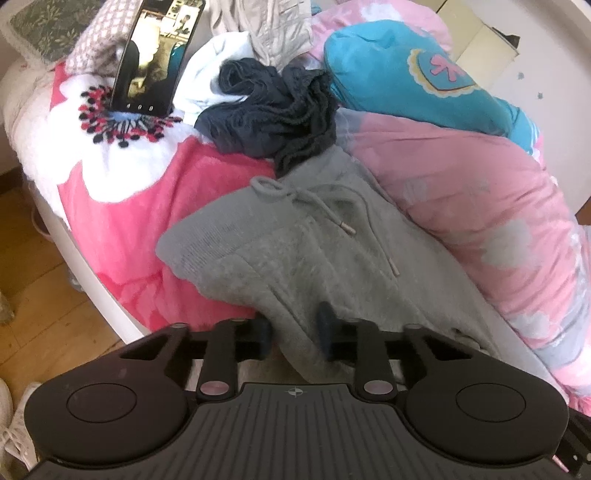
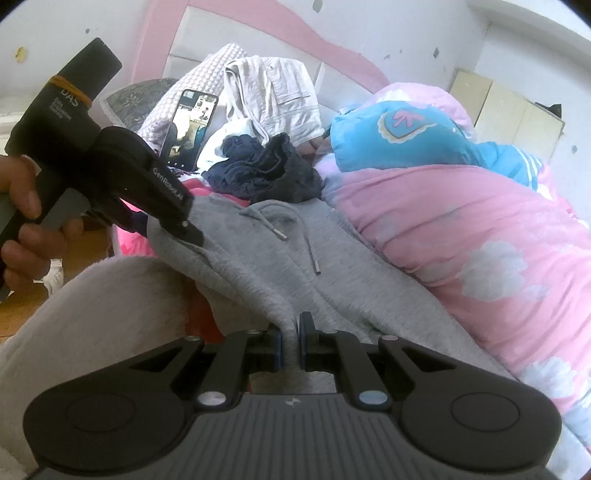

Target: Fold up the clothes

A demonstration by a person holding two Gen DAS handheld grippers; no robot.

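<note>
Nearest, the right gripper (image 2: 290,341) has its jaws drawn narrow on a raised fold of the grey sweatpants (image 2: 266,266), the cloth pinched between the two blue pads. The left gripper (image 1: 293,334) sits on the same garment further along its edge; its jaws stand a little apart with a thick ridge of grey fabric filling the gap between them, both pads against the cloth. In the right wrist view that left gripper reaches in from the left side, held by a hand (image 2: 22,206) whose fingers wrap its handle, and its tip meets the edge of the sweatpants.

The sweatpants lie spread over the bed, waistband away from the grippers, with the drawstring (image 1: 321,206) loose across the front. They rest on a pink floral blanket (image 1: 122,206) and lie against a pink quilt with pale clouds (image 2: 461,236).

Just beyond the waistband is a crumpled dark navy garment (image 1: 266,114), touching it. Behind that lie a white cloth (image 1: 218,62) and a pale beige garment (image 2: 273,96). A phone (image 1: 155,55) stands propped, screen lit, to the left of the navy heap. A blue cushion (image 2: 402,136) sits on top of the quilt, and the pink and white headboard (image 2: 229,22) rises at the back.
</note>
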